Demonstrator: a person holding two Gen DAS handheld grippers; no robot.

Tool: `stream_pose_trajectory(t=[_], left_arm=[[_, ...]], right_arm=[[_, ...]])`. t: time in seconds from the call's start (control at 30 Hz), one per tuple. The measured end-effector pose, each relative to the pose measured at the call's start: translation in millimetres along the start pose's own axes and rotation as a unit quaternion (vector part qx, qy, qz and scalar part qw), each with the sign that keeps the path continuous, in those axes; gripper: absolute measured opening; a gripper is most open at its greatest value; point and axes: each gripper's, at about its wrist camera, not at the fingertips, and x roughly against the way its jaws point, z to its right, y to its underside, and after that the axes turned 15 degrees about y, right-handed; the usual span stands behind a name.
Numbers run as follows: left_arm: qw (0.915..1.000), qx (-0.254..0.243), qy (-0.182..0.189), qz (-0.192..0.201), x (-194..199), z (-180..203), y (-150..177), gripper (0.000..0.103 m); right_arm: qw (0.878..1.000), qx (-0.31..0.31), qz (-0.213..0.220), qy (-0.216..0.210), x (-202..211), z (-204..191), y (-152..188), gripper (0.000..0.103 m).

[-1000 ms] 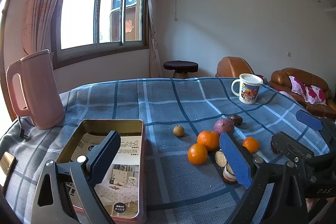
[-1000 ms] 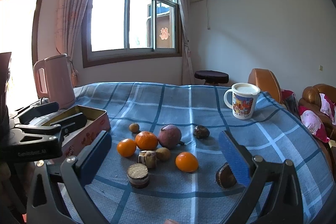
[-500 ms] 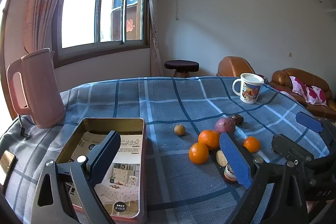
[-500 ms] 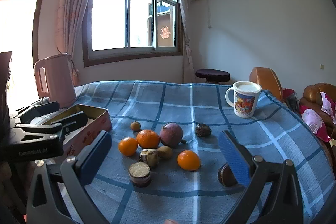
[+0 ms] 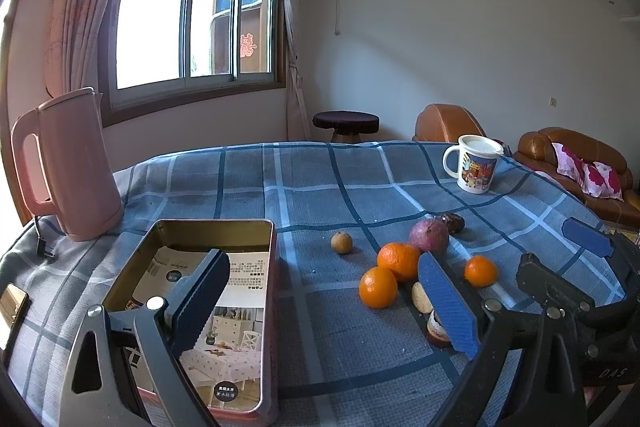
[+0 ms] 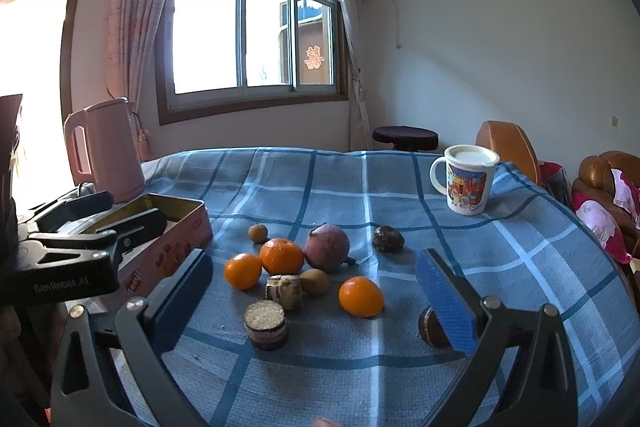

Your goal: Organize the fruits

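Three oranges lie on the blue checked tablecloth: one at the left (image 6: 242, 270), one behind it (image 6: 281, 255), one at the right (image 6: 361, 296). A reddish-purple round fruit (image 6: 327, 247), a small brown fruit (image 6: 257, 232), a dark wrinkled fruit (image 6: 388, 238), a small tan fruit (image 6: 315, 281), two cut cane pieces (image 6: 266, 319) and a dark nut (image 6: 432, 327) lie around them. An open gold tin (image 5: 224, 311) with a printed sheet inside is at the left. My left gripper (image 5: 324, 307) is open, over the tin's right edge. My right gripper (image 6: 316, 301) is open above the fruit.
A pink kettle (image 5: 68, 167) stands at the back left with its cord and plug beside it. A white cartoon mug (image 6: 466, 183) stands at the back right. A phone (image 5: 12, 307) lies at the left edge. Brown sofas and a stool stand beyond the table.
Both views have shifted slightly; the fruit sits a little lower and nearer in the frames. Nothing has been grasped or moved.
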Motion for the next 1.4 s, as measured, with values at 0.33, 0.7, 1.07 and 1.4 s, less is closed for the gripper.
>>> stream_pose_trajectory(t=[0.33,0.7,1.07,1.4], left_arm=[[1.0,0.001,0.0,-0.005,-4,1,3,0.096],[0.9989,0.002,0.013,-0.046,-27,7,13,0.096],[0.9908,-0.019,0.079,-0.108,-46,31,22,0.089],[0.9768,-0.046,0.146,-0.15,-60,67,29,0.062]], right_arm=[[1.0,-0.004,-0.004,0.002,-4,5,4,0.103],[0.999,-0.016,-0.027,0.028,-18,26,17,0.103],[0.991,-0.051,-0.082,0.091,-39,67,26,0.092],[0.983,-0.029,-0.15,0.101,-62,78,32,0.072]])
